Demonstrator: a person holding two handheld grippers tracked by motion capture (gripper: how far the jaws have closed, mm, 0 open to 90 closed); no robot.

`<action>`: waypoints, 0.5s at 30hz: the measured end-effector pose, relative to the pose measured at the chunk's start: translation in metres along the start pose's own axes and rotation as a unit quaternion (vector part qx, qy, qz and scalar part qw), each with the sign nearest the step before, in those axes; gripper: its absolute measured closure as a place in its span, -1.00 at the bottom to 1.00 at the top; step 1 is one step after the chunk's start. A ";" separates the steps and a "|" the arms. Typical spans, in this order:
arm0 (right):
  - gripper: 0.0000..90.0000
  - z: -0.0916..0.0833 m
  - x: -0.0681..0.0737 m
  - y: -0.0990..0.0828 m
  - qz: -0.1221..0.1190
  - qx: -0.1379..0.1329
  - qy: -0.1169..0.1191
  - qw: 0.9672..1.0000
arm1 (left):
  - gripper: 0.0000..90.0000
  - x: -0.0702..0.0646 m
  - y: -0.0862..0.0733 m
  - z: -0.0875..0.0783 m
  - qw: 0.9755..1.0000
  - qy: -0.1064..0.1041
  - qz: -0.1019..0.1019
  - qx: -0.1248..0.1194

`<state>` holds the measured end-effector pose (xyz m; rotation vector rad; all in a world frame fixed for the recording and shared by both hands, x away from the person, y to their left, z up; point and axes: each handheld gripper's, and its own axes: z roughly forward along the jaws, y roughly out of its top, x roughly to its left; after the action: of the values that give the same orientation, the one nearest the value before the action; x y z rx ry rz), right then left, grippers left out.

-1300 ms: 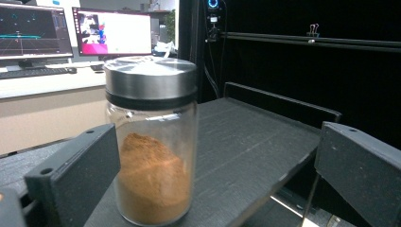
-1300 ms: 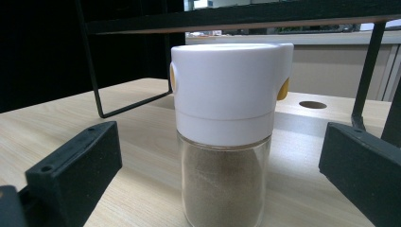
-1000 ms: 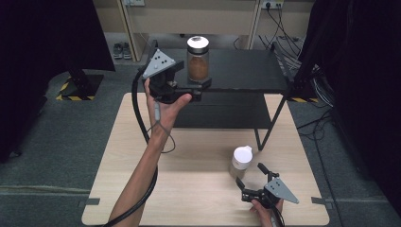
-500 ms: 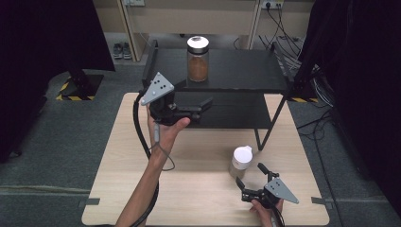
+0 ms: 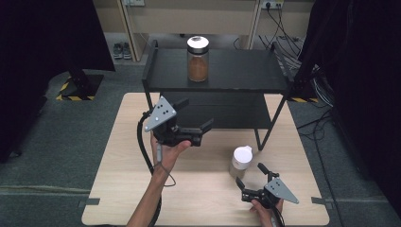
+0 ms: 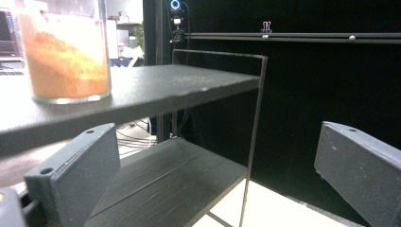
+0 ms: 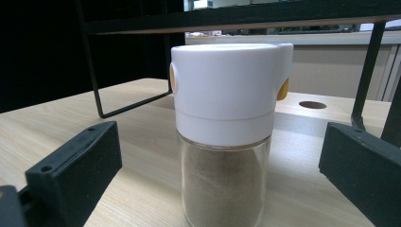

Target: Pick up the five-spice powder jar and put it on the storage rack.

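A glass jar of brown powder with a white-rimmed lid [image 5: 197,59] [image 6: 66,52] stands on the top of the black two-tier shelf [image 5: 246,71] [image 6: 189,80]. My left gripper [image 5: 197,113] [image 6: 213,175] is held open and empty in front of the shelf, below its top board. A smaller glass shaker with a white cap and yellow side buttons [image 5: 241,159] [image 7: 227,118] stands on the wooden table [image 5: 118,189]. My right gripper [image 5: 248,174] [image 7: 217,175] is open just in front of it, the jaws on either side and clear of the glass.
The shelf's thin black legs [image 5: 265,127] [image 7: 94,66] stand on the table near the shaker. The lower shelf board [image 6: 161,184] is bare. The table has a round hole [image 7: 312,104] behind the shaker. Grey floor surrounds the table.
My left gripper has drawn back from the jar on the top shelf, down and toward the person, with open jaws. The jar stays on the shelf. My right gripper has not moved.
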<state>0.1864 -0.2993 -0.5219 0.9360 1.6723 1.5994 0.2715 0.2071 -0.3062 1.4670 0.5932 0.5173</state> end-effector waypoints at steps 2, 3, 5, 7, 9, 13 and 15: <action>-0.99 0.000 0.000 0.000 0.000 0.000 0.000 1.000 | -0.99 -0.001 -0.007 -0.001 1.000 0.001 0.001 -0.001; -0.99 0.000 0.000 0.000 0.000 0.000 0.000 1.000 | -0.99 -0.002 -0.011 -0.002 1.000 0.001 0.002 -0.001; -0.99 0.000 0.000 0.000 0.000 0.000 0.000 1.000 | -0.99 -0.001 -0.020 -0.004 1.000 -0.002 0.000 -0.005; -0.99 0.000 0.000 0.000 0.000 0.000 0.000 1.000 | -0.99 -0.001 -0.029 -0.005 1.000 -0.003 -0.002 -0.005; -0.99 0.000 0.000 0.000 0.000 0.000 0.000 1.000 | -0.99 0.000 -0.038 -0.007 1.000 -0.005 -0.005 -0.007; -0.99 0.000 0.000 0.000 0.000 0.000 0.000 1.000 | -0.99 0.002 -0.053 -0.010 1.000 -0.006 -0.014 -0.009; -0.99 0.000 0.000 0.000 0.000 0.000 0.000 1.000 | -0.99 0.003 -0.060 -0.012 1.000 -0.005 -0.018 -0.009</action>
<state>0.1865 -0.2993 -0.5219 0.9373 1.6717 1.5993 0.2637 0.2159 -0.3660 1.4385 0.6044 0.4866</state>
